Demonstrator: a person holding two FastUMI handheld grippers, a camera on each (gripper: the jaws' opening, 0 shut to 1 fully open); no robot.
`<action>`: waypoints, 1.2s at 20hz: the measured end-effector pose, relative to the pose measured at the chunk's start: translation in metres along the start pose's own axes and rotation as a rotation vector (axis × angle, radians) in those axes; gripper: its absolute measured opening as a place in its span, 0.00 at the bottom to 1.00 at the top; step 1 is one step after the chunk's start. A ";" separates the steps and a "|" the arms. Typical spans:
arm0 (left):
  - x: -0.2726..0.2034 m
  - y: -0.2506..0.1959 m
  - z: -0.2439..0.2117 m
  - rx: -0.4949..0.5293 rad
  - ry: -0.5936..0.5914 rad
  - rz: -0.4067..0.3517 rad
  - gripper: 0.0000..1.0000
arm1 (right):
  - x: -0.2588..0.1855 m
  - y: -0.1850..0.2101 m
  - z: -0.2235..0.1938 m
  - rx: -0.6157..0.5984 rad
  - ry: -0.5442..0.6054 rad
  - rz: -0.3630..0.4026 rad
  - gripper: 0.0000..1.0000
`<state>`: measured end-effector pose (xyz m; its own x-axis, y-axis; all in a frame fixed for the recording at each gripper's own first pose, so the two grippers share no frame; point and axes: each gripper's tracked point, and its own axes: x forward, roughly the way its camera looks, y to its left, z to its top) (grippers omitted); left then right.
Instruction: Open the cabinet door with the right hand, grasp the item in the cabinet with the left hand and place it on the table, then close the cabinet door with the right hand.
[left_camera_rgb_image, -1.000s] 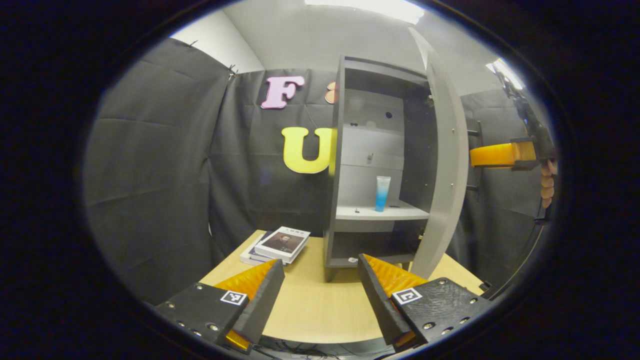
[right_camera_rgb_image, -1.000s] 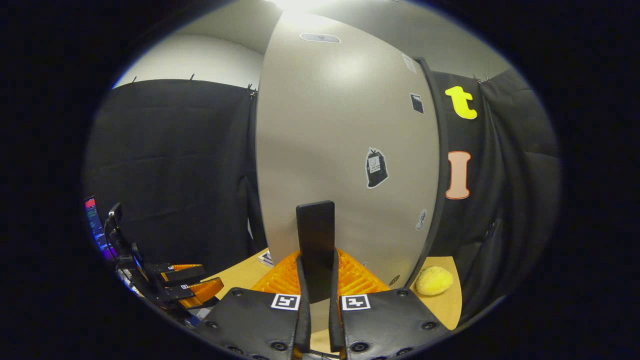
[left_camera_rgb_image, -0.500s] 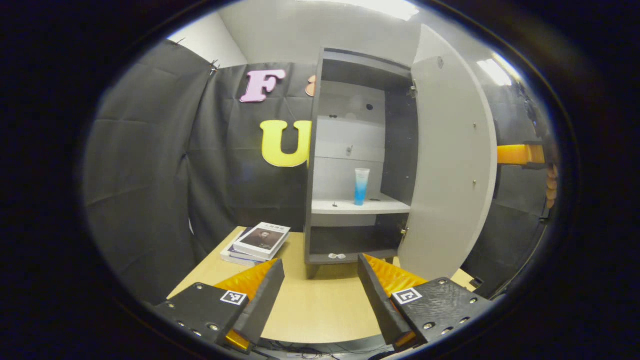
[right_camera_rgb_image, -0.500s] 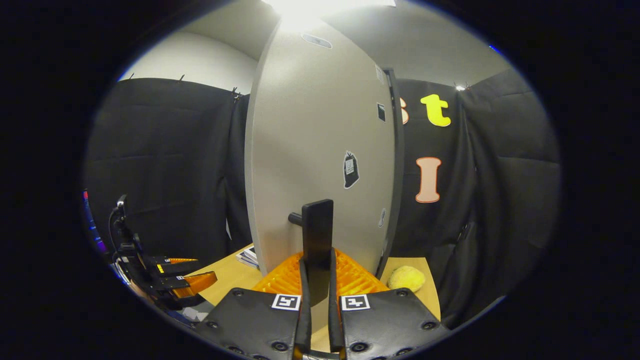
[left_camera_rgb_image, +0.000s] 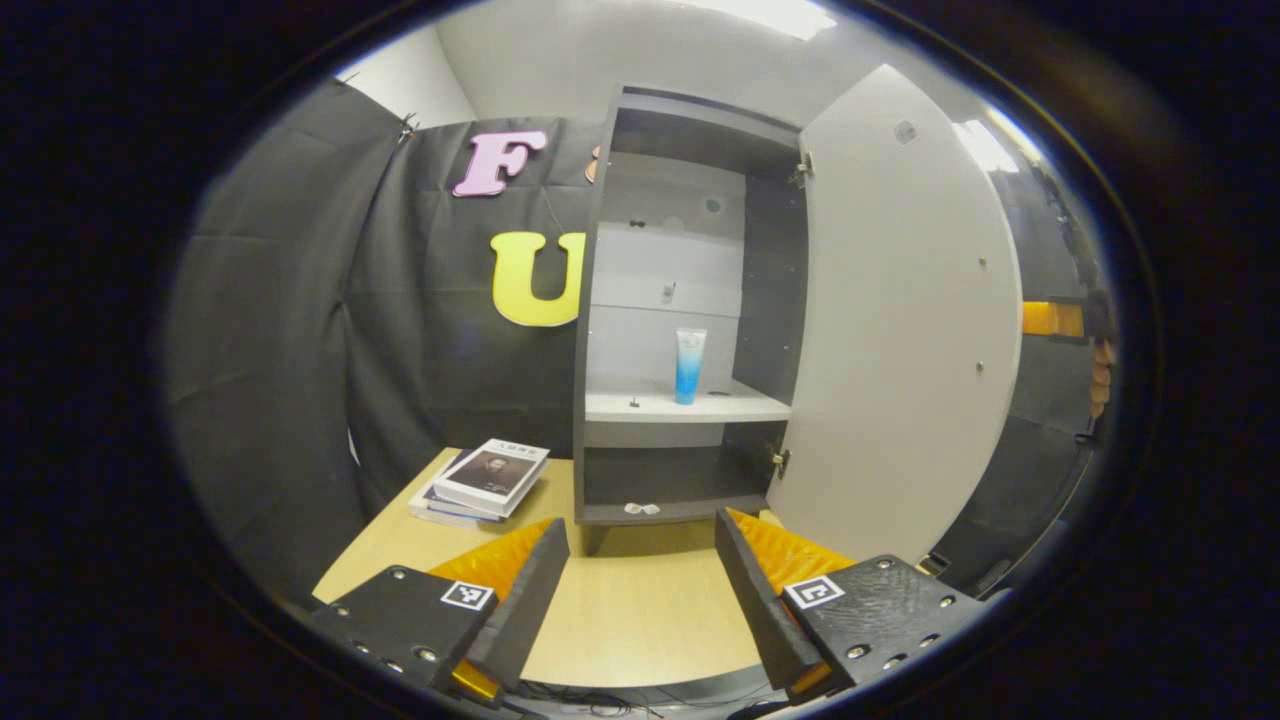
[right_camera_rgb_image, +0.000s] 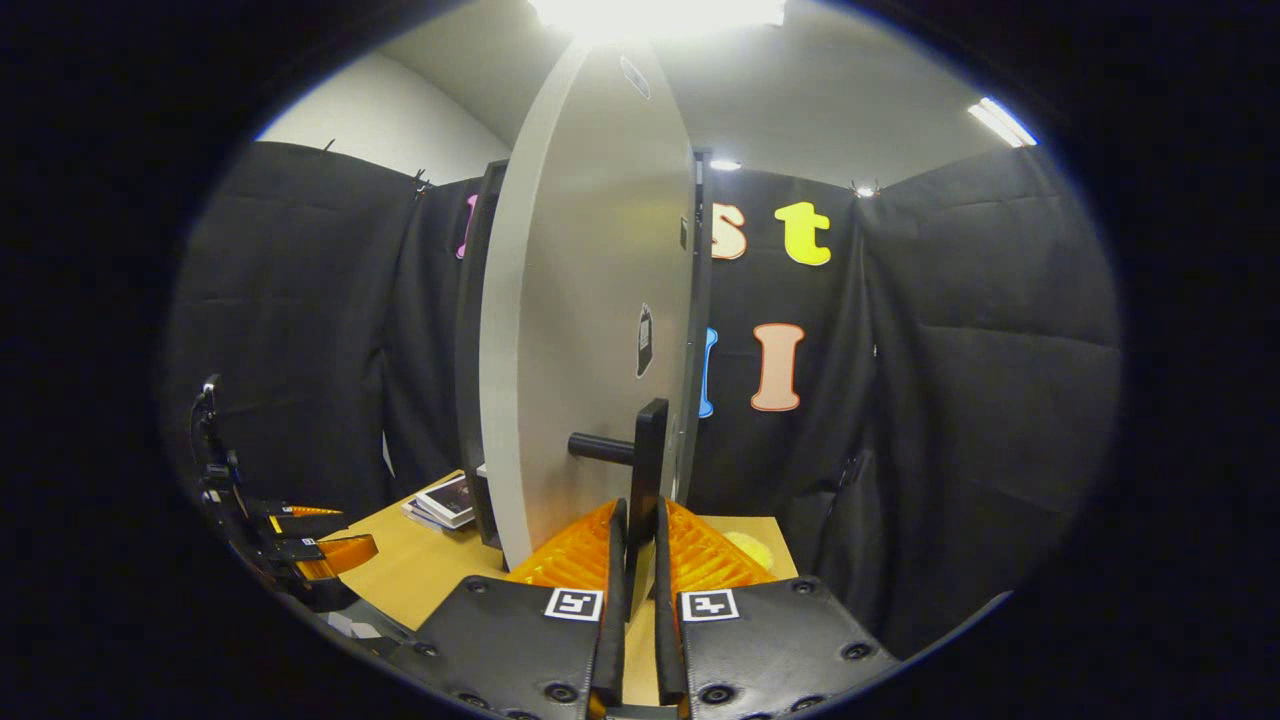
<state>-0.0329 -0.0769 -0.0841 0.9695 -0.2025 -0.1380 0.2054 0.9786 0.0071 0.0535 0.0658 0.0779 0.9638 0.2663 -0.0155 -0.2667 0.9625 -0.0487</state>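
My right claw (right_camera_rgb_image: 632, 545) is clamped on the door handle (right_camera_rgb_image: 645, 455), the cabinet door (right_camera_rgb_image: 585, 330) swung wide. In the left gripper view my left claw (left_camera_rgb_image: 640, 570) gapes above the bench (left_camera_rgb_image: 620, 610). The tube (left_camera_rgb_image: 688, 366) stands at twelve o'clock on the cabinet's shelf (left_camera_rgb_image: 700, 405).

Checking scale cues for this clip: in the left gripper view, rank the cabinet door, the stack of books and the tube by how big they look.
1. Cabinet door, by far the largest.
2. Stack of books.
3. Tube, smallest, though it stands farther back, so its true size is unsure.
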 end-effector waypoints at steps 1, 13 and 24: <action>0.002 -0.002 -0.002 -0.007 0.004 -0.006 0.89 | -0.002 -0.008 0.000 0.015 -0.001 -0.011 0.14; 0.019 -0.027 -0.007 -0.013 0.038 -0.079 0.90 | -0.023 -0.051 -0.023 0.134 0.035 -0.116 0.08; 0.052 -0.042 0.022 0.004 0.008 -0.173 0.89 | -0.071 -0.073 0.000 0.119 0.004 -0.226 0.08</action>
<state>0.0121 -0.1292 -0.0703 0.9186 -0.3677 -0.1449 0.3697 0.9290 -0.0137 0.0049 -0.0230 0.0824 0.9988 0.0435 -0.0212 -0.0421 0.9969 0.0665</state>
